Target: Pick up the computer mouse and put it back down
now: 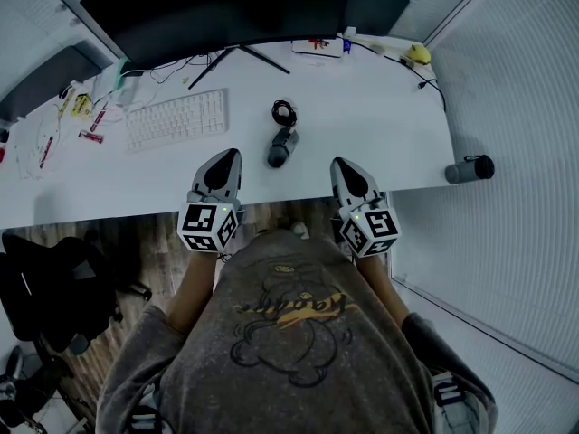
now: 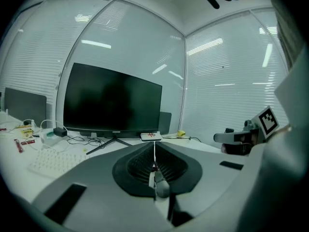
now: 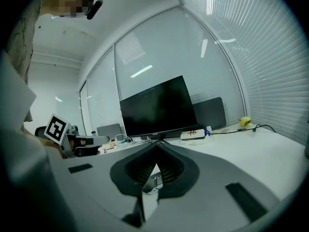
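At the desk [image 1: 398, 152] edge, left gripper [image 1: 227, 157] and right gripper [image 1: 341, 165] point level — jaws together.

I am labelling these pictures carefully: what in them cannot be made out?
Mouse: both gripper views, mostly hidden behind the shut jaws.
White box: head view, print too small.
Monitor: head view, top cut off by the frame edge.
Small items at far left: head view, too small to name.

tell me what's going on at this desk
A person holds two grippers over the near edge of a white desk. The left gripper and the right gripper are both shut and empty. The mouse lies on the desk between them, a little farther in, touched by neither.
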The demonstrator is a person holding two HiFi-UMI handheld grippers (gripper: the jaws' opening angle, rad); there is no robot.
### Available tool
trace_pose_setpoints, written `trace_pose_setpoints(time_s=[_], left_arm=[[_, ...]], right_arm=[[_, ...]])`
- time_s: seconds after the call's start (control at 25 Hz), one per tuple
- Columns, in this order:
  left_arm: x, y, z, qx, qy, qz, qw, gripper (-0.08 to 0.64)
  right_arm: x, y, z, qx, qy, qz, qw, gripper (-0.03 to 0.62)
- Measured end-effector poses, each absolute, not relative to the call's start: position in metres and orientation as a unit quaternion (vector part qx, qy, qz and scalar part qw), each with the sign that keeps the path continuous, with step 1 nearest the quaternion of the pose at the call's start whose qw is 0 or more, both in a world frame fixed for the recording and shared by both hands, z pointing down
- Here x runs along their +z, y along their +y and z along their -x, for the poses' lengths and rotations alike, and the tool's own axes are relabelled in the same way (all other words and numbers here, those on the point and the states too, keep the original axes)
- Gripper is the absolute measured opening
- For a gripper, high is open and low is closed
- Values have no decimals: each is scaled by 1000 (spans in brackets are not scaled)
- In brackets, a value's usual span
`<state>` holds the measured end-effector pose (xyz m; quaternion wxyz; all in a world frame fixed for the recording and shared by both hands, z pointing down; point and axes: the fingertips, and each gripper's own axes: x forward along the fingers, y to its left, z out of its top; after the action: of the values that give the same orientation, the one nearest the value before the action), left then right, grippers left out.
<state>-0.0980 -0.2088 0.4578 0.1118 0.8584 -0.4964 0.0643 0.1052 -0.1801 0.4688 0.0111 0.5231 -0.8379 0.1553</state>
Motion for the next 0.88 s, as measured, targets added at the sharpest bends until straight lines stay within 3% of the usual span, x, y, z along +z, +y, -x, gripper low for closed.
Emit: trace_pose_setpoints(time_s=[0.88], left_arm=[[474,-191,107,64,-517,-843,135,22]], right_arm=[[474,-163,-103,152,-849,-505,29,5]])
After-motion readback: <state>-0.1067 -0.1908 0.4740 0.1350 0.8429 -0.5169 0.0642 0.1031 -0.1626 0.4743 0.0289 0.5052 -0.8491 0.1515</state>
